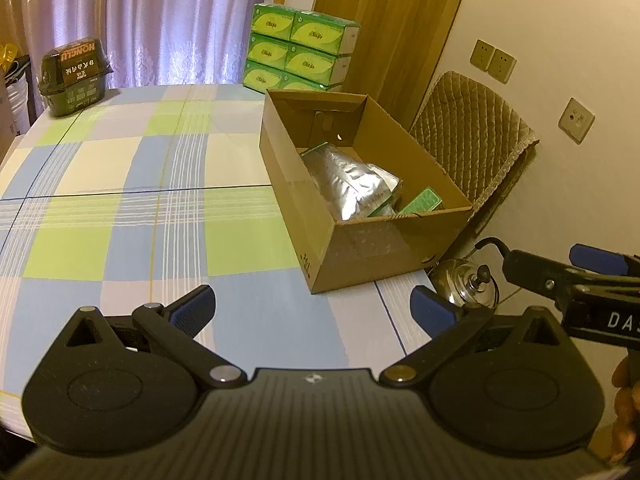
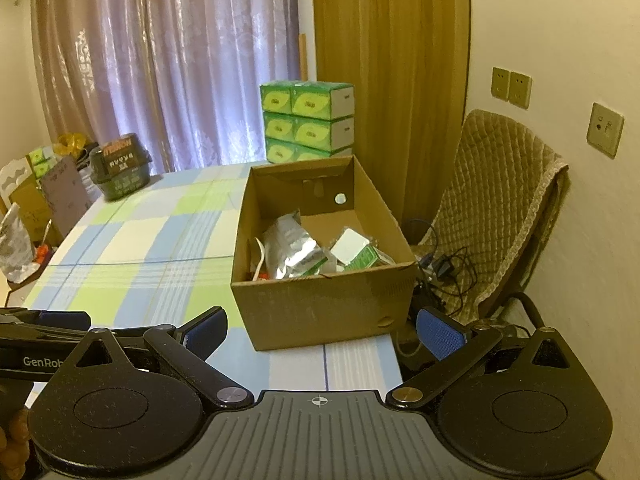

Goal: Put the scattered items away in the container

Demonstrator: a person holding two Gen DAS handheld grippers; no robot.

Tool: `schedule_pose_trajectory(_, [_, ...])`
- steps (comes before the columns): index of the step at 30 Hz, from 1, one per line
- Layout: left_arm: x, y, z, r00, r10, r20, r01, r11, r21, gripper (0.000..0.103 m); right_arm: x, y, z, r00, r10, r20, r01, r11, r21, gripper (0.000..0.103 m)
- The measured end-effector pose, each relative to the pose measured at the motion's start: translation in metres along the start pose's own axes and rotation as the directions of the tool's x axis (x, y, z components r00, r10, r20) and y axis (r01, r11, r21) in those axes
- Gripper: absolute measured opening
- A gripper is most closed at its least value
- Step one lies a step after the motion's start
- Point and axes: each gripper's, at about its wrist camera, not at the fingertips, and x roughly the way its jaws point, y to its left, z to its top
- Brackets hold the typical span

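Left wrist view, left to right. Upper left of the frame: a dark green lidded tub [image 1: 74, 80] on the far corner of the bench [image 1: 120, 200], which wears a checked cloth of blue, green and white. Lower left to lower centre: the left gripper [image 1: 313, 311], jaws spread wide with nothing between the blue pads, hovering above bare cloth. Top centre: a stack of green tissue packs [image 1: 300, 50] behind the bench edge, in front of a pale curtain. Centre right: an open cardboard box [image 1: 360, 256] on the right edge of the bench, holding a crinkled silver foil pouch [image 1: 352, 180] and, toward its near right corner, a small green packet [image 1: 424, 200]. Right of the box: a quilted chair [image 1: 472, 136] against the wall, with a shiny steel kettle [image 1: 468, 284] just past the bench corner. Far right edge: part of the right gripper [image 1: 568, 276], too little in view here to judge.

Right wrist view, left to right. Lower left corner: a sliver of the left gripper. Lower centre: the right gripper [image 2: 322, 334], jaws wide apart and holding nothing, facing the near wall of the box. Centre: foil pouch, a white spoon-like handle [image 2: 261, 258] and green packet lying inside the box. Right: dark cables [image 2: 444, 268] on the chair seat.
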Motion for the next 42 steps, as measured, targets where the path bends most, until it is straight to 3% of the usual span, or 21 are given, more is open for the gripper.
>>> schedule_pose_trajectory(42, [-0.004, 0.001, -0.012, 0.999, 0.045, -0.009, -0.045, 0.999, 0.023, 0.102, -0.003, 0.007, -0.01, 1.0, 0.016, -0.024, -0.017, 1.0, -0.017, 0.103])
